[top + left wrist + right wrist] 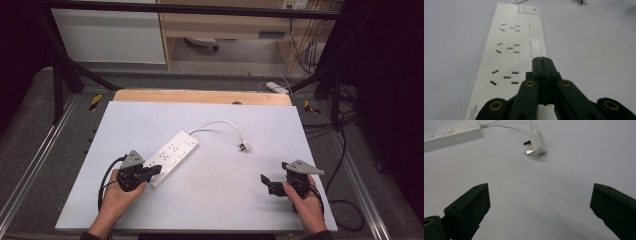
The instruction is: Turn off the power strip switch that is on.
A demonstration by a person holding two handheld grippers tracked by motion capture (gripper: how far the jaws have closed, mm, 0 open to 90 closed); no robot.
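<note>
White table (pixel 210 200) bearing power strip (pixel 172 156), plug (pixel 244 146).

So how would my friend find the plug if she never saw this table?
Look at the white table and find the long white power strip left of the middle. Follow its white cord as it curves right. The plug is the small white block with metal prongs at the cord's loose end, lying alone.

Lab, metal frame (pixel 60 75), loose cables (pixel 305 50)
</note>
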